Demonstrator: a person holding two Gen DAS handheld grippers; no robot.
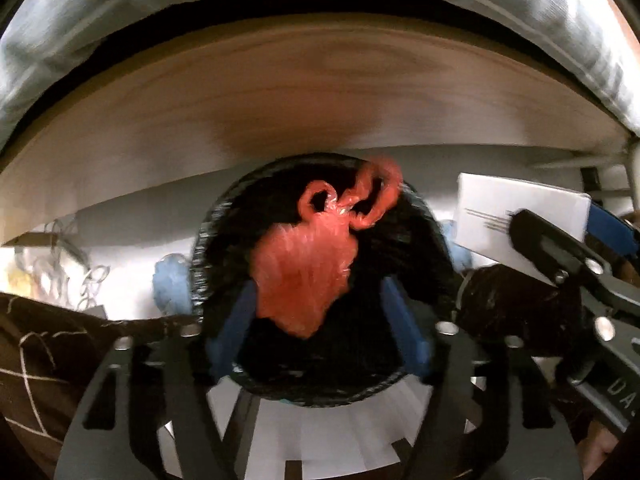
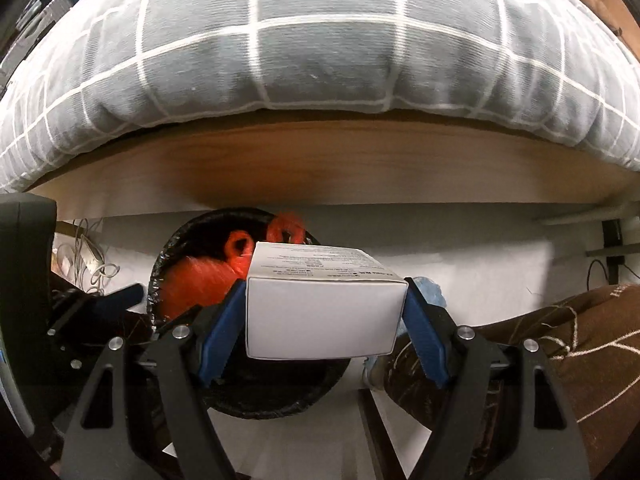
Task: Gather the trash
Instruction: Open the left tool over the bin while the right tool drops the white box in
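A crumpled red plastic bag [image 1: 304, 264] hangs blurred in the mouth of a round bin with a black liner [image 1: 200, 264], straight below my left gripper [image 1: 320, 334]. That gripper's blue fingers [image 1: 236, 332] stand apart on either side of the bag, with a gap to each pad, so it is open. My right gripper [image 2: 324, 332] is shut on a white cardboard box [image 2: 324, 316] with printed text on top, held over the bin's right rim [image 2: 160, 276]. The red bag [image 2: 196, 280] also shows inside the bin there. The box [image 1: 520, 208] appears at right in the left wrist view.
A bed with a grey checked duvet [image 2: 320, 48] and a wooden side board [image 2: 320, 160] runs behind the bin. Brown patterned cloth [image 2: 580, 340] lies at the right, white cables [image 2: 88, 264] at the left, and a crumpled pale blue thing [image 1: 172, 280] beside the bin.
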